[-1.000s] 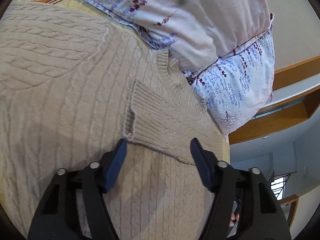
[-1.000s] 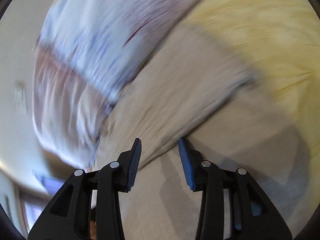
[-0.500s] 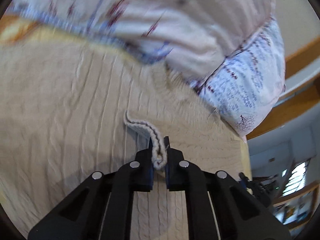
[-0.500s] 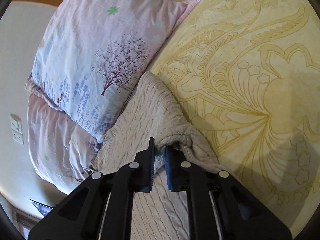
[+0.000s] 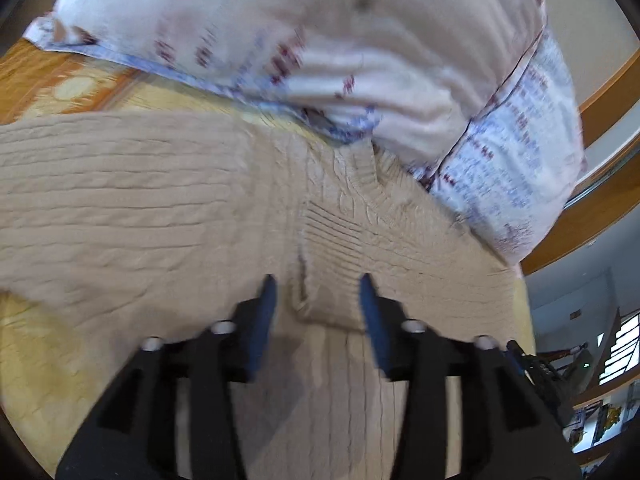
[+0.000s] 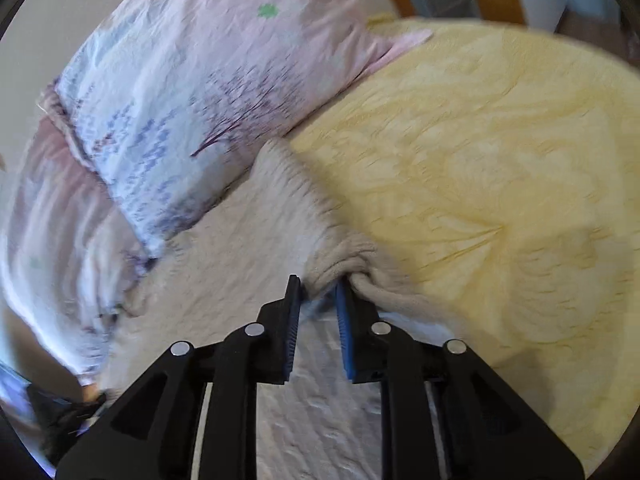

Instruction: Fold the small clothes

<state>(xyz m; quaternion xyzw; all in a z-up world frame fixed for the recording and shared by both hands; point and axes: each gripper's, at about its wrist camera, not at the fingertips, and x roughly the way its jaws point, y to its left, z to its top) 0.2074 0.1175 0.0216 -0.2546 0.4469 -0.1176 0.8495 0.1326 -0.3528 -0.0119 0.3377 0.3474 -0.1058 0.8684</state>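
A beige cable-knit sweater [image 5: 152, 208] lies spread on the yellow bedspread. Its ribbed cuff [image 5: 332, 264] lies flat on the body of the sweater, between the fingers of my left gripper [image 5: 318, 300], which is open and holds nothing. In the right wrist view the sweater [image 6: 224, 264] runs under the gripper, and a bunched fold [image 6: 344, 260] sits just in front of the tips. My right gripper [image 6: 318, 294] is partly open; the fold touches the tips, and no grip shows. Both views are blurred.
Floral pillows [image 5: 360, 60] lie against the sweater's far edge, also in the right wrist view [image 6: 192, 92]. Yellow patterned bedspread [image 6: 500, 184] spreads to the right. A wooden headboard [image 5: 608, 92] and the bed's edge are at the right of the left wrist view.
Half a second ago both grippers were shut on sweater fabric. Now both have opened; the cuff lies flat on the sweater, and the fold on the right has been let go.
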